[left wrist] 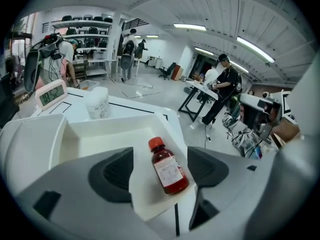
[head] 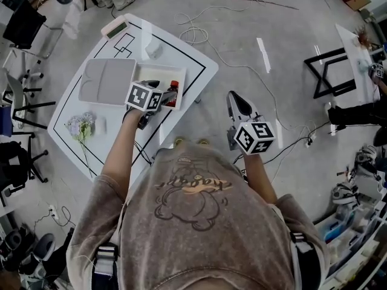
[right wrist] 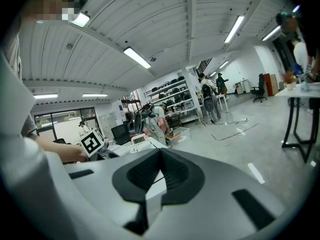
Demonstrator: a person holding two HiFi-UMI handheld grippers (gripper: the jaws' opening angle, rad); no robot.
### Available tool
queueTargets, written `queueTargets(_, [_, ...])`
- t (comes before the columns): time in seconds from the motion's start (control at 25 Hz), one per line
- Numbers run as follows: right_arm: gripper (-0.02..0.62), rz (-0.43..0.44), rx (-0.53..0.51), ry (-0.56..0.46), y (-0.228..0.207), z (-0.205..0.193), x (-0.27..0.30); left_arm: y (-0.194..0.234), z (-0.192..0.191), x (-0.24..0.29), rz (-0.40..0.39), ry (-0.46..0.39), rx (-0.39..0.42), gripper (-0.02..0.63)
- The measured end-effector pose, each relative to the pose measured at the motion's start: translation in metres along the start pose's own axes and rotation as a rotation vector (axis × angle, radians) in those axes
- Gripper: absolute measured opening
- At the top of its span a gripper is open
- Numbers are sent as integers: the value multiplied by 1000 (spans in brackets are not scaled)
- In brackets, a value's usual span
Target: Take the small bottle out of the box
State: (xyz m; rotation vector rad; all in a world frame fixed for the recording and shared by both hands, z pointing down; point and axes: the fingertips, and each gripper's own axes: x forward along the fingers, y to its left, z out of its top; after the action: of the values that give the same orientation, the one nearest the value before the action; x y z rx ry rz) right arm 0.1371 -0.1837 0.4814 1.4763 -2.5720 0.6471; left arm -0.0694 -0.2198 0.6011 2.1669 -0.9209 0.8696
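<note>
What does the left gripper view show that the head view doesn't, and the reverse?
Left gripper view only: the left gripper has its jaws apart, with the small bottle seen between them, untouched, its white label visible. Head view only: the flowers at the near-left of the table, and the person's torso. Both: the red-capped bottle lying on its side in the white box, with the clock and white jar beyond it.

Print on small bottle (left wrist: pixel 169 169) unreadable
</note>
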Motion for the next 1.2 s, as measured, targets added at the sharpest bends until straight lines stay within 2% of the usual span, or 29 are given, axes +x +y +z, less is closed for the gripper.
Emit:
queueTargets(0.24, [-5,-8,8,8,-7,-3,0,-4,-14,17,-91,134,45,337])
queueTargets(0.36, [-5,-15,12,10,-11,-3,0,-4,-16,22,-139,175,50,337])
queueTargets(0.56, [-5,-23,20,14,-15,-5,0,-4,-18,24,-185,194,9,337])
queueTargets(0.8, [-3,-19,22,19,-15,-6,4,0,-25,28,-179,240,39,325])
queueTargets(1.2, [-5,-35,25,25,-20,-6,9,-12,-29,33,-345,285,36,239])
